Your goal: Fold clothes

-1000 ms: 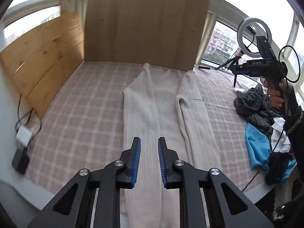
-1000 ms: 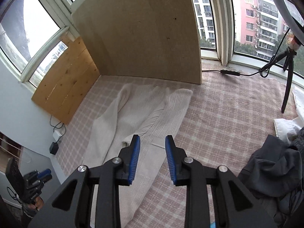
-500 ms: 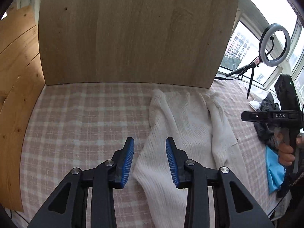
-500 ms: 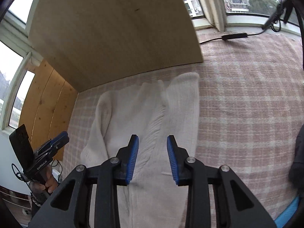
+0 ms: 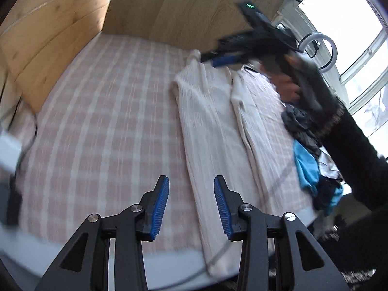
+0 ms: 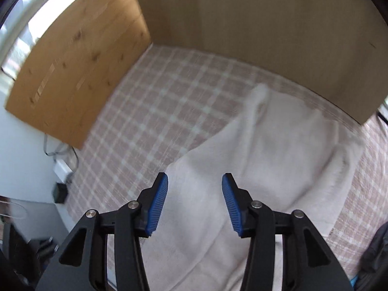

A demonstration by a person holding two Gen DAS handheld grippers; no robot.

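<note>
A cream knit sweater [image 5: 213, 126] lies lengthwise on the pink checked table cover [image 5: 104, 121], folded into a long strip with a sleeve laid along its right side. My left gripper [image 5: 191, 189] is open and empty, above the sweater's near left edge. My right gripper [image 6: 194, 189] is open and empty, above the sweater [image 6: 266, 160] near its far end. It also shows in the left wrist view [image 5: 218, 60], over the sweater's far corner.
Wooden boards [image 5: 184, 7] stand at the back and left of the table. A pile of dark and blue clothes [image 5: 308, 150] lies at the right edge. A ring light [image 5: 320, 51] stands by the windows. A white adapter and cables [image 6: 63, 167] hang off the left side.
Both grippers opened wider. The left gripper pulled back toward the near end of the sweater. The right gripper moved left over the sweater's far end.
</note>
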